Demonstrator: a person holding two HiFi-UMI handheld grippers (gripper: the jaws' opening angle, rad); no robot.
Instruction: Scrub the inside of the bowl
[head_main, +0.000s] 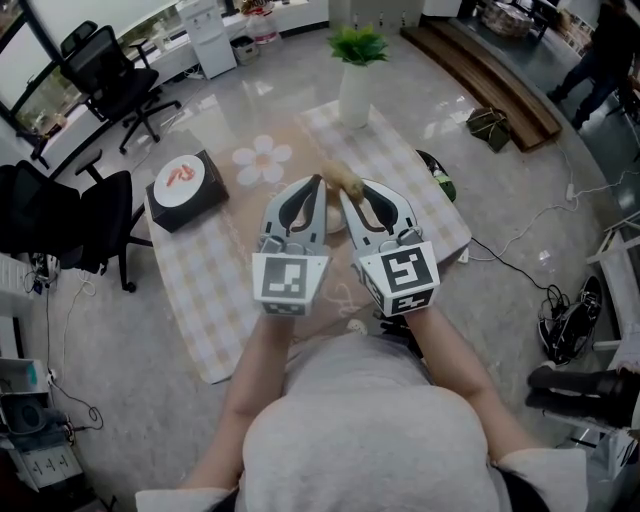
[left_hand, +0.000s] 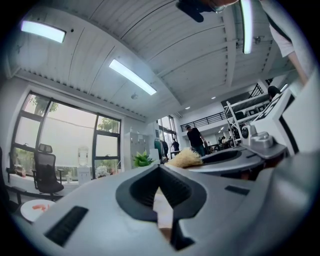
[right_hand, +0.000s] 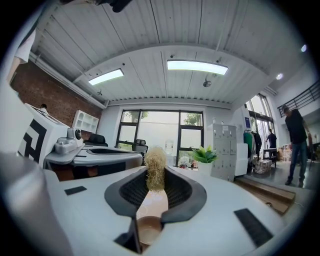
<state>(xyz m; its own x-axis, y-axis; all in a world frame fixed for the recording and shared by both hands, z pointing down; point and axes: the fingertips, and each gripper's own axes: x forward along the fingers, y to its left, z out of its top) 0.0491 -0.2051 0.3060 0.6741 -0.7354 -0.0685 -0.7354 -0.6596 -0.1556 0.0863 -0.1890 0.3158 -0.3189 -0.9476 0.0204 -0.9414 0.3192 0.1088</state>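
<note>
I hold both grippers up, level and side by side over the checked table (head_main: 200, 290). My right gripper (head_main: 341, 190) is shut on a brush (head_main: 341, 178): its pale wooden handle (right_hand: 151, 206) lies between the jaws and its straw-coloured bristles (right_hand: 155, 172) stick out past the tips. My left gripper (head_main: 317, 184) is shut, and I see no object in its tips (left_hand: 160, 168). A white bowl (head_main: 335, 219) shows below, in the gap between the two grippers, mostly hidden by them. In the left gripper view the bristles (left_hand: 186, 158) appear just to the right.
A green plant in a white vase (head_main: 357, 85) stands at the table's far end. A flower-shaped mat (head_main: 262, 158) and a black box with a white round top (head_main: 187, 188) lie at the far left. Office chairs (head_main: 115, 75) and floor cables (head_main: 520, 235) surround the table.
</note>
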